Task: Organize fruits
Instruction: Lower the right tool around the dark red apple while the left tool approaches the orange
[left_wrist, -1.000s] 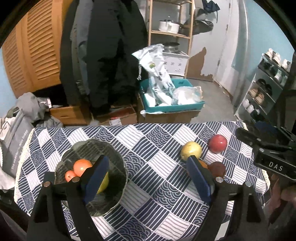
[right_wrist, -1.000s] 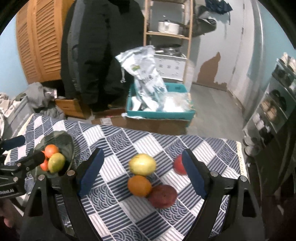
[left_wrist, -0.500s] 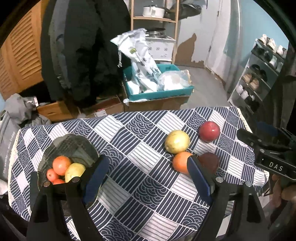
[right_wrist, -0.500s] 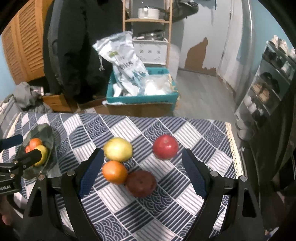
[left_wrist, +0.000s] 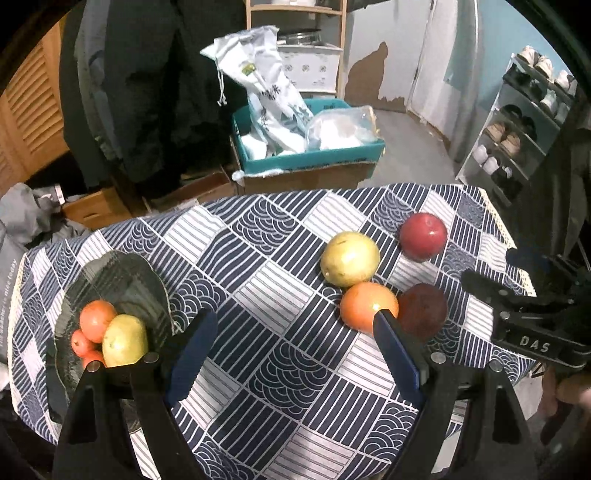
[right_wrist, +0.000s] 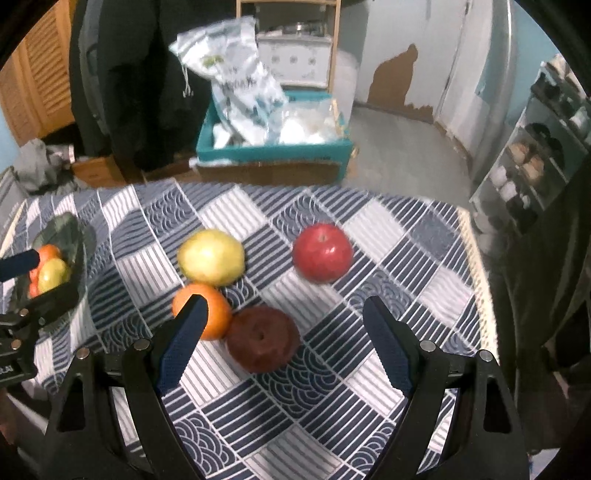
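Four fruits lie loose on the patterned tablecloth (left_wrist: 258, 258): a yellow-green fruit (left_wrist: 349, 259) (right_wrist: 211, 257), a red apple (left_wrist: 423, 236) (right_wrist: 322, 253), an orange (left_wrist: 368, 306) (right_wrist: 207, 314) and a dark brown fruit (left_wrist: 422, 311) (right_wrist: 262, 340). A dark glass bowl (left_wrist: 122, 280) (right_wrist: 70, 229) at the left holds small orange fruits (left_wrist: 96, 320) and a yellow one (left_wrist: 124, 340). My left gripper (left_wrist: 295, 354) is open and empty above the table's middle. My right gripper (right_wrist: 284, 339) is open and empty, with the brown fruit between its fingers in view.
The table's right edge (right_wrist: 476, 280) and far edge drop to the floor. Beyond stand a teal crate with bags (left_wrist: 306, 147), a cardboard box, hanging dark coats (left_wrist: 147, 92), a wooden shelf and a shoe rack (left_wrist: 524, 122). Clothes lie at the left.
Both grippers have shifted right and closer to the table. The loose fruits now sit larger and nearer the right gripper; the bowl has slid left in both views. Both stay open.
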